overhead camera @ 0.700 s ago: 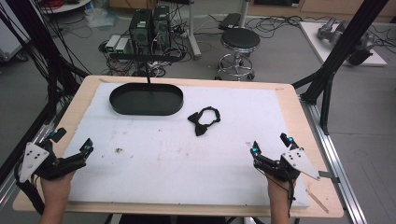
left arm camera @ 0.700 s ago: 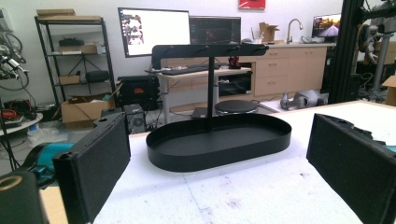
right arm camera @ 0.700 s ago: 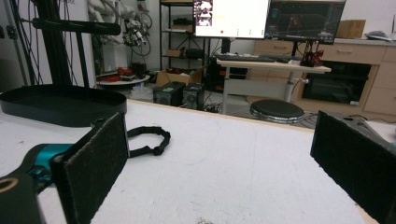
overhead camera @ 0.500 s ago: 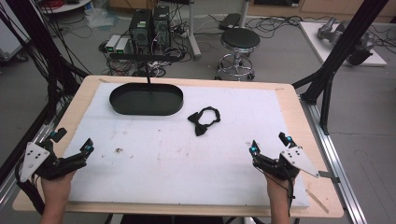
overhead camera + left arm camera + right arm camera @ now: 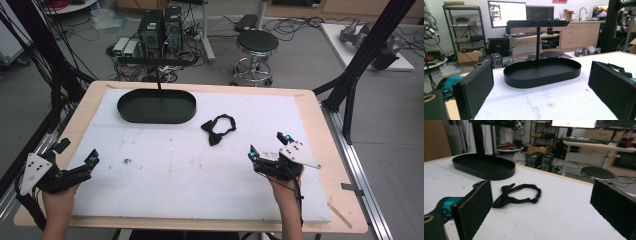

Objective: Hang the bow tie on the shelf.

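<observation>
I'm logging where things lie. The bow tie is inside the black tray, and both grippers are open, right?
Not quite: the bow tie lies on the white mat beside the tray, as the high view shows. The left gripper and right gripper are open.

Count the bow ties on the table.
1. The black bow tie lies flat on the white mat, just right of the black oval tray and ahead of the right gripper. Nothing seems to hide another.
</observation>
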Demonstrator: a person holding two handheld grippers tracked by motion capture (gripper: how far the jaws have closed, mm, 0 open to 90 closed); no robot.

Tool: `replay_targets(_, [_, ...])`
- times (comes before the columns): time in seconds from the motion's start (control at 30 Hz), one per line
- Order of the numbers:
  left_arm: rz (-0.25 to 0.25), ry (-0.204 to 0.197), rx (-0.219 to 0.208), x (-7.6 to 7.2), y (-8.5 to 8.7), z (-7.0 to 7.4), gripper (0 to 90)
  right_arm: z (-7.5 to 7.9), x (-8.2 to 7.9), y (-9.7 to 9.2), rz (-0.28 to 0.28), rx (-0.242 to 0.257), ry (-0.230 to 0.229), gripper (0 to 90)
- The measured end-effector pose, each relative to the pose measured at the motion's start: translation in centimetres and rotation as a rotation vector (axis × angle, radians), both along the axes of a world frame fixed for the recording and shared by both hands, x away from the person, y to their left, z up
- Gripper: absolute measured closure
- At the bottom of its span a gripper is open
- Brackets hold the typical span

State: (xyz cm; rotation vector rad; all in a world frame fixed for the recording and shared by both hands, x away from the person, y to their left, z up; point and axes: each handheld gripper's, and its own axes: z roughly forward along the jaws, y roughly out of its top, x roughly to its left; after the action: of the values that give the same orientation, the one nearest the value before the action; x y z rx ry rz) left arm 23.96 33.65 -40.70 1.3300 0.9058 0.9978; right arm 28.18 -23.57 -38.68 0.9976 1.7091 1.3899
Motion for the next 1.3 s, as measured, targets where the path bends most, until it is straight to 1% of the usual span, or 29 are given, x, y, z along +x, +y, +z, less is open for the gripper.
replay_targets(0.1, [-0.003, -0.001, -0.001, 0.0, 0.0, 0.0, 6.7, 0.4, 1.1, 1.5, 0.049, -0.019, 0.036, 3.5])
replay_targets(0.17, [-0.003, -0.001, -0.002, 0.0, 0.1, 0.0, 6.7, 0.7, 2.0, 2.4, 0.081, -0.024, 0.061, 3.5])
replay_targets(0.2, [-0.003, -0.001, -0.002, 0.0, 0.1, 0.0, 6.7, 0.7, 2.0, 2.4, 0.081, -0.024, 0.061, 3.5])
replay_targets(0.23, [-0.003, -0.001, -0.003, 0.0, 0.1, 0.0, 6.7, 1.0, 2.9, 3.1, 0.110, -0.025, 0.099, 3.5])
replay_targets(0.3, [-0.001, -0.001, -0.007, 0.0, 0.1, 0.0, 6.7, 1.1, 3.9, 3.7, 0.137, -0.031, 0.134, 3.5])
replay_targets(0.4, [-0.002, 0.001, -0.006, 0.0, 0.2, 0.0, 6.7, 1.3, 5.2, 4.7, 0.152, -0.048, 0.181, 3.5])
replay_targets(0.53, [-0.005, 0.000, -0.009, 0.0, 0.2, 0.0, 6.7, 1.5, 6.8, 6.3, 0.174, -0.092, 0.223, 3.5])
replay_targets(0.57, [-0.006, 0.002, -0.007, 0.0, 0.2, 0.0, 6.7, 1.6, 7.1, 6.8, 0.181, -0.102, 0.242, 3.5])
replay_targets(0.6, [-0.007, 0.002, -0.008, 0.0, 0.2, 0.0, 6.7, 1.6, 7.5, 7.3, 0.191, -0.121, 0.254, 3.6])
replay_targets(0.63, [-0.007, 0.002, -0.008, 0.0, 0.2, 0.0, 6.7, 1.6, 7.5, 7.3, 0.191, -0.121, 0.254, 3.6])
replay_targets(0.67, [-0.008, 0.003, -0.007, 0.0, 0.2, 0.0, 6.7, 1.6, 8.5, 8.2, 0.208, -0.134, 0.282, 3.6])
replay_targets(0.7, [-0.009, 0.004, -0.007, 0.0, 0.2, 0.0, 6.7, 1.5, 8.9, 8.6, 0.211, -0.136, 0.302, 3.6])
replay_targets(0.73, [-0.009, 0.004, -0.007, 0.0, 0.2, 0.0, 6.7, 1.3, 9.5, 8.9, 0.218, -0.136, 0.326, 3.6])
replay_targets(0.8, [-0.007, 0.002, -0.011, 0.0, 0.3, 0.1, 6.7, 0.9, 10.4, 9.5, 0.235, -0.120, 0.367, 3.6])
replay_targets(0.87, [-0.005, 0.003, -0.014, 0.1, 0.3, 0.1, 6.7, 0.5, 11.4, 10.1, 0.242, -0.127, 0.401, 3.6])
replay_targets(0.93, [-0.004, 0.006, -0.014, 0.1, 0.4, 0.0, 6.7, -0.1, 12.3, 10.7, 0.244, -0.141, 0.444, 3.6])
replay_targets(0.97, [-0.004, 0.006, -0.014, 0.1, 0.4, 0.0, 6.7, -0.1, 12.3, 10.7, 0.244, -0.141, 0.444, 3.6])
replay_targets(1.0, [-0.003, 0.011, -0.015, 0.2, 0.4, -0.1, 6.7, -0.5, 13.0, 11.4, 0.247, -0.148, 0.479, 3.6])
replay_targets(1.03, [-0.003, 0.011, -0.017, 0.2, 0.4, -0.1, 6.7, -0.7, 13.3, 11.7, 0.246, -0.150, 0.495, 3.6])
replay_targets(1.07, [-0.004, 0.013, -0.014, 0.2, 0.4, -0.1, 6.7, -0.9, 13.5, 12.1, 0.244, -0.157, 0.502, 3.6])
replay_targets(1.2, [-0.005, 0.011, -0.016, 0.1, 0.5, 0.0, 6.7, -1.8, 14.4, 13.3, 0.224, -0.219, 0.550, 3.6])
replay_targets(1.3, [-0.006, 0.012, -0.016, 0.1, 0.5, 0.0, 6.7, -2.6, 15.2, 13.7, 0.204, -0.226, 0.597, 4.0])
